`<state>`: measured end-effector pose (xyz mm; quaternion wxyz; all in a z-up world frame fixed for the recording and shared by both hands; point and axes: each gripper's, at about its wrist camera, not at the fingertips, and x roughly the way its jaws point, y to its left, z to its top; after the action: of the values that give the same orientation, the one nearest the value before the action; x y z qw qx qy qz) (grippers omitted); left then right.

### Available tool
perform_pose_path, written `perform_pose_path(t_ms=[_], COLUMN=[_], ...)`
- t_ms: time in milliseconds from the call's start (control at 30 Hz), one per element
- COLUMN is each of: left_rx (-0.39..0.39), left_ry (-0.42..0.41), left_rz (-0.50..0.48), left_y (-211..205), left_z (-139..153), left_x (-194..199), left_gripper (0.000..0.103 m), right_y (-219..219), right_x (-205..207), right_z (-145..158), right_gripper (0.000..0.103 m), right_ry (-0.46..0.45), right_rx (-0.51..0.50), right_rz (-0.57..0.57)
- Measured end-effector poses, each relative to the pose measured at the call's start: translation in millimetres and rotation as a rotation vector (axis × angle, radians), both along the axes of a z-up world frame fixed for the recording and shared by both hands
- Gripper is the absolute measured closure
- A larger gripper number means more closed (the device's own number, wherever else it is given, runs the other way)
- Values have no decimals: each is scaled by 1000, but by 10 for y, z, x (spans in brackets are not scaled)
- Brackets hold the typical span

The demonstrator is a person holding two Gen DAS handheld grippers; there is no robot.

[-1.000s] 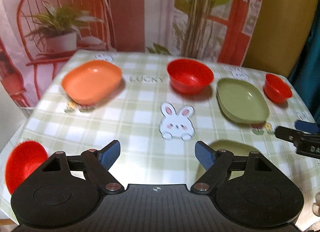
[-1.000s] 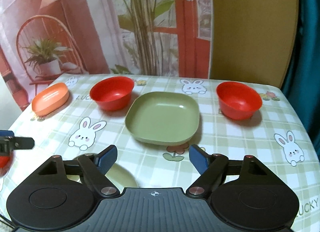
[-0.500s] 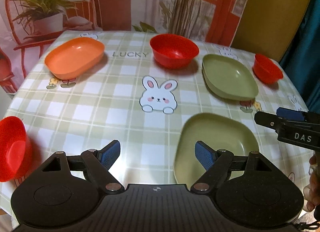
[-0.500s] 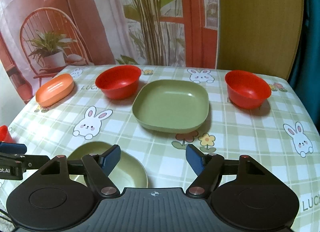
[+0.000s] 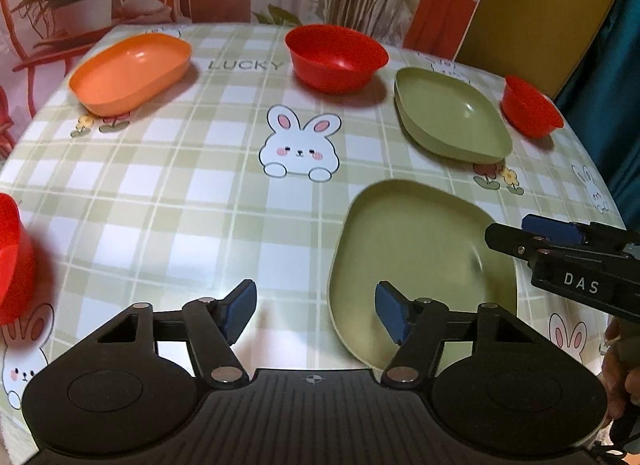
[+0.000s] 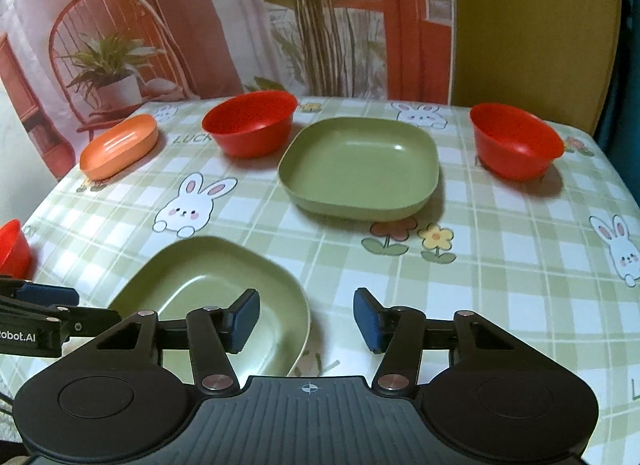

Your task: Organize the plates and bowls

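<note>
Printed backdrop (image 6: pixel 168 25) of chair and plants; checked tablecloth (image 6: pixel 500 265).

1. "LUCKY" – printed in grey caps on the checked tablecloth (image 5: pixel 160 201) over the worktop, btwn the orange dish (image 5: pixel 130 72) and the big red bowl (image 5: pixel 335 57) (left wrist view).
2. Same word in right wrist view, cut to "LUCK" – last letter hidden behind the red bowl (image 6: pixel 250 123).
3. "DAS" – white letters on the black body of the right claw (image 5: pixel 532 233), seen at the right edge of left wrist view.
4. "obot.AI" – white, on the black body of the left claw (image 6: pixel 48 299), at the left edge of right wrist view; the start is cut off by the frame.
5. Lone "L" on the cloth at the far right edge of right wrist view; the rest is out of frame.
</note>
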<state>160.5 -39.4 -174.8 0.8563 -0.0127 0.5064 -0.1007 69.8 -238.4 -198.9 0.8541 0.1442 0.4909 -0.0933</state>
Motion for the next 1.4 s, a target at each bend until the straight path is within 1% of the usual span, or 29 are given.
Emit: perform_pose_path(t_ms=[67, 100, 167, 367, 433, 500, 567, 633, 667, 700, 867, 1033, 1200, 1400], left_rx=[0, 3, 2, -22, -29, -37, -29, -30, -44, -49, -39, -21, 28, 18], left_ry=[10, 14, 23, 71, 86, 95, 95, 91, 90, 87, 81, 62, -2, -82], left_rz=[0, 0, -2, -21, -20, -16, -12, -18, -27, -33, -38, -56, -102, -116], left_y=[-5, -6, -12, -39, -36, -26, -28, -42, -46, -57, -73, -98, -193, -339], left_z=[-24, -36, -55, -144, -179, -204, -220, -221, -222, -222, -223, -173, -28, 262], left_x=[3, 4, 13, 39, 44, 43, 33, 31, 27, 24, 11, 28, 107, 333], left_gripper=[41, 43, 46, 52, 57, 64, 72, 79, 85, 89, 89, 89, 88, 88], right_y=[6, 8, 7, -7, -14, -19, -33, -15, -9, -5, -14, -14, -106, -312], right_x=[-9, -15, -28, -53, -61, -71, -89, -92, -91, -91, -103, -59, 50, 213], right_z=[-30, -45, -64, -119, -141, -166, -179, -178, -178, -179, -183, -127, -13, 195], right_gripper=[63, 65, 70, 78, 82, 87, 94, 96, 96, 96, 97, 97, 97, 97], right_ry=[4, 6, 9, 19, 25, 31, 27, 23, 22, 21, 14, -6, -50, -120], right_rx=[6, 9, 16, 33, 42, 51, 81, 82, 79, 79, 89, 71, 59, 20], right_rz=[-2, -3, -6, -19, -27, -34, -38, -35, -34, -35, -45, -48, -66, -98])
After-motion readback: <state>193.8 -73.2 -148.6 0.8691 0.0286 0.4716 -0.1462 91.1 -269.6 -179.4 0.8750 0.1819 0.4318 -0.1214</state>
